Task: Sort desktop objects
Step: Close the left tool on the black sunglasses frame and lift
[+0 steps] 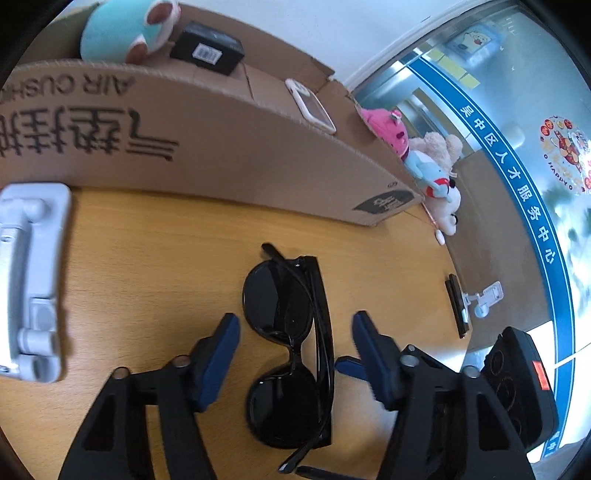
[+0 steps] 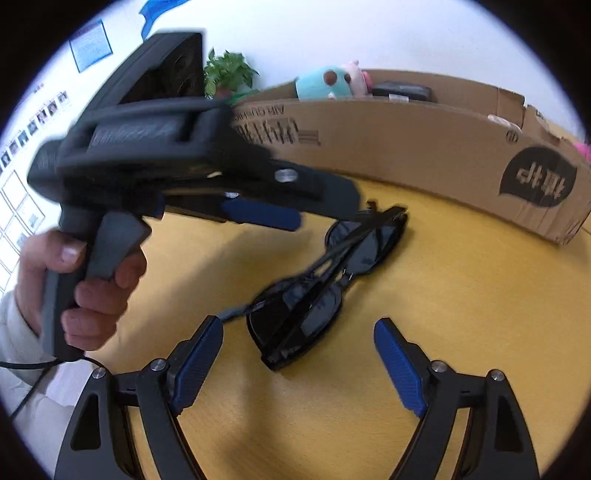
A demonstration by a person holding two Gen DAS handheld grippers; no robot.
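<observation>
Both grippers hover spread wide: the left gripper [image 1: 295, 332] straddles folded black plastic sunglasses [image 1: 291, 347] lying on the yellow wooden table [image 1: 147, 258], the right gripper [image 2: 299, 332] near them, before a brown cardboard box [image 1: 221, 147].

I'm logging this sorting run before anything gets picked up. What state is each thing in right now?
Sunglasses: folded, lying on the desk, ungripped.
Left gripper: open, fingers either side of the sunglasses.
Right gripper: open, empty, near the sunglasses' end.
Cardboard box: open-topped, already holding things.
Black box: closed, inside the cardboard box.
Teal plush: inside the cardboard box.
</observation>
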